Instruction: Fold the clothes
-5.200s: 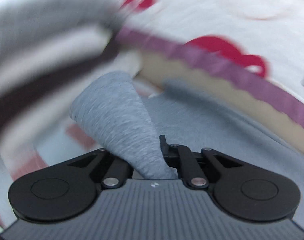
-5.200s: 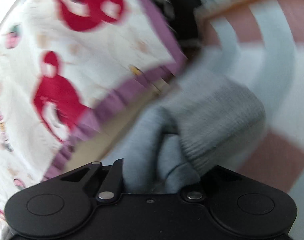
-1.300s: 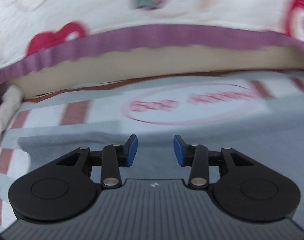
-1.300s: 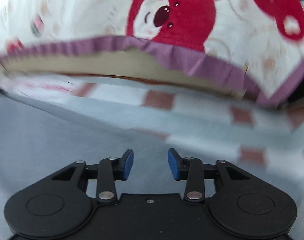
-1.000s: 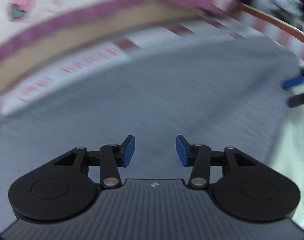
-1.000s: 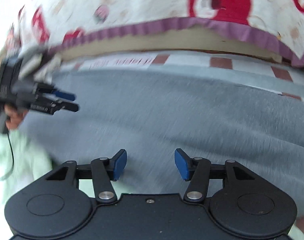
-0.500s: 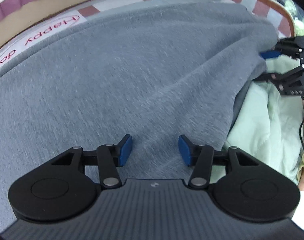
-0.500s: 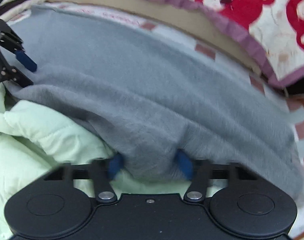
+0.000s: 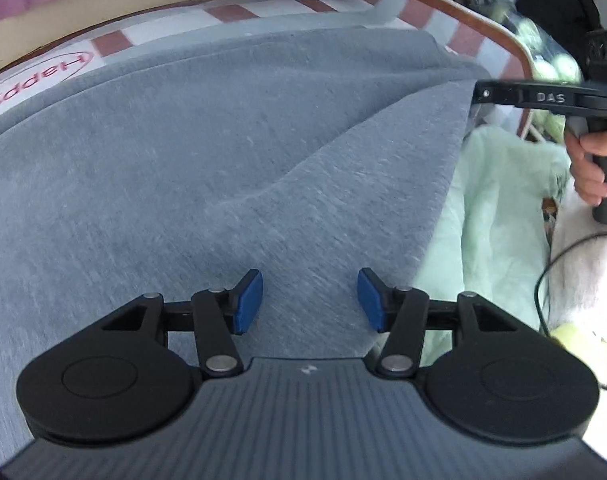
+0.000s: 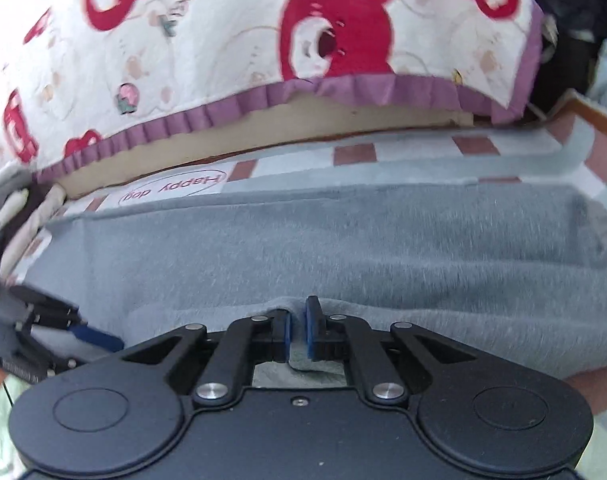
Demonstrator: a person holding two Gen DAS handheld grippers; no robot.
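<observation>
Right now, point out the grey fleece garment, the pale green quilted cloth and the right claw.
grey fleece garment (image 9: 223,160): left wrist view, flat middle.
pale green quilted cloth (image 9: 499,200): left wrist view, bare fold.
right claw (image 10: 297,330): right wrist view, between fingertips, closing on garment's edge.

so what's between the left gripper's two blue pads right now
Only the grey garment, lying under the gap; the left gripper stands open over it, pads not pinching anything. That shows in the left wrist view.
</observation>
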